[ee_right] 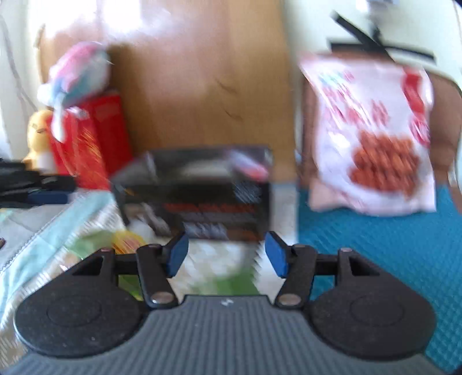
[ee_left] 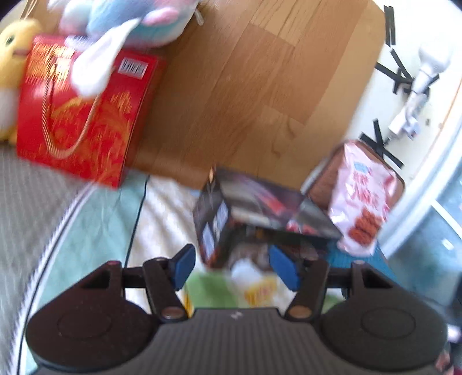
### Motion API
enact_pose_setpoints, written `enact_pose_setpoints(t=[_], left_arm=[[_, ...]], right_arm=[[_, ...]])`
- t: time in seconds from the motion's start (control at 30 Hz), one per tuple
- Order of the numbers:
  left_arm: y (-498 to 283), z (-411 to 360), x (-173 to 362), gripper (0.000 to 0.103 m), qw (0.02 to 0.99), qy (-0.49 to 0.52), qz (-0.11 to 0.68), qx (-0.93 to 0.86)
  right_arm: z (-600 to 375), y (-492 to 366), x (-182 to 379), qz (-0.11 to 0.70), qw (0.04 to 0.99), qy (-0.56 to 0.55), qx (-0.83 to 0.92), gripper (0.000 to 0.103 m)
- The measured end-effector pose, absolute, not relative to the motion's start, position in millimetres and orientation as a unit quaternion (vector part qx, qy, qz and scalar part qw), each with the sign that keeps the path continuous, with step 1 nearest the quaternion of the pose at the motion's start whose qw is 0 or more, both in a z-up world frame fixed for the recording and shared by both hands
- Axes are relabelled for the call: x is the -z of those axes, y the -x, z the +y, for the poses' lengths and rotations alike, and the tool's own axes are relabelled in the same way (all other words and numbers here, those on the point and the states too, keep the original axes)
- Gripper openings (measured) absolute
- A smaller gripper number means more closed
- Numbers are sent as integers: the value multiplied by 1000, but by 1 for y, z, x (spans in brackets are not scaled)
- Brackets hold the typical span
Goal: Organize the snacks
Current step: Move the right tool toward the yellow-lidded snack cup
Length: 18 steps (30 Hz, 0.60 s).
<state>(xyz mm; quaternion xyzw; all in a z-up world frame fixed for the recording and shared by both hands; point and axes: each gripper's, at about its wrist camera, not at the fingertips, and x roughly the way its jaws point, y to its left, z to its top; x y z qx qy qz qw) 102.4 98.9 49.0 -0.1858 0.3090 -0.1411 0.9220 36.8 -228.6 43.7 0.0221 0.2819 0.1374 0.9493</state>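
Note:
A dark snack box (ee_left: 248, 213) lies on the bed against the wooden headboard; it also shows in the right wrist view (ee_right: 202, 190). A pink-white snack bag (ee_left: 361, 199) leans upright to its right, also seen in the right wrist view (ee_right: 372, 135). A green and yellow snack packet (ee_left: 248, 291) lies under my left gripper (ee_left: 235, 266), which is open just before the box. My right gripper (ee_right: 226, 255) is open and empty, just in front of the dark box, over a green packet (ee_right: 231, 279). Both views are blurred.
A red gift box (ee_left: 83, 112) with a rope handle stands at the left, with a blue-pink plush (ee_left: 138, 23) on it and a yellow plush (ee_left: 11, 72) beside it. A wooden headboard (ee_left: 254, 86) is behind. A teal mat (ee_right: 375, 259) lies at the right.

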Motion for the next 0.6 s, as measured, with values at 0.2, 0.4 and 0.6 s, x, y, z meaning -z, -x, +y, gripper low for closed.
enact_pose_setpoints(t=[0.2,0.4,0.6], left_arm=[[-86,115,-13,59,901,227,349,125],[-105,126,-7,59,890,269,352,108],[-115,112,5,52,875,278,374,135]], right_arm=[[-223,-35,-34,313,932,-66,-174,63],[-172,-72,-38,345,908,-89,-222,62],[-134,-106,-14,397,885,-104,-221,48]])
